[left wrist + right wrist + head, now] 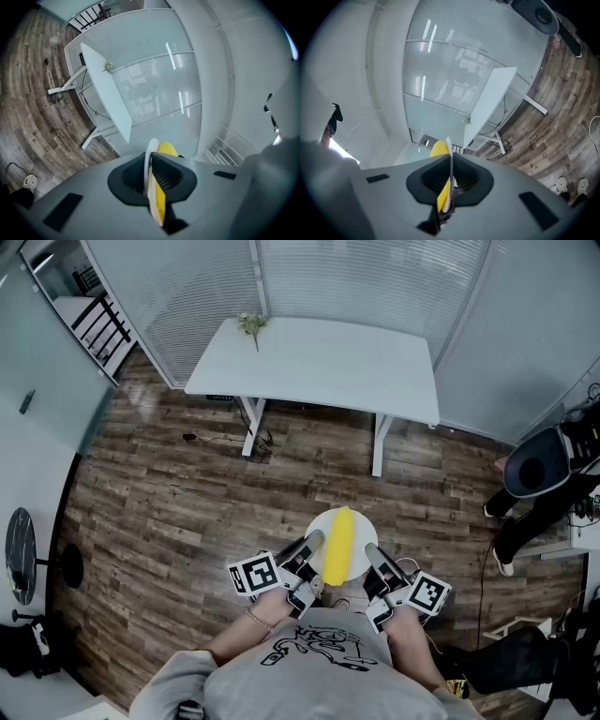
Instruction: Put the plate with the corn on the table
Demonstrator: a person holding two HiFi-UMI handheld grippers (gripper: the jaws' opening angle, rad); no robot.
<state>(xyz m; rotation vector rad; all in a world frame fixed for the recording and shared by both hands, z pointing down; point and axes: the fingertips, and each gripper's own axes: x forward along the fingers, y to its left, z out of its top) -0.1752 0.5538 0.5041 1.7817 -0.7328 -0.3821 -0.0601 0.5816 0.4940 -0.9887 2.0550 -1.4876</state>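
Wood floor (169, 493) fills most of the head view. The white counter (319, 357) stands at the far side by the blinds, bare except for a small plant (250, 324) at its left rear corner.

The move turns on one relation: the counter lies straight ahead of us and well apart, with open floor between. The plate (362, 532) is not on it yet. It hangs in the air just in front of our chest, over the floor and roughly level. The corn (338, 545) lies across the plate's middle with its long axis pointing forward, toward the counter, tilted a little right. It runs between the two grippers, not across them.

The left gripper (315, 542) is on the plate's left rim and the right gripper (371, 555) is on the right rim, opposite each other. Neither hand is nearer the counter; both are about even. In each gripper view the thin white rim runs edge-on between the dark pads with the yellow corn just behind it. So the left fingers are pinched on the plate rim and the right fingers are pinched on the plate rim. The corn itself is not gripped and only rests on the plate.

Our judgement is that we are in the carry step, with placing not started. Next we need to go forward with both hands together and keep the plate flat, since the corn could roll sideways off it if it tips left or right.
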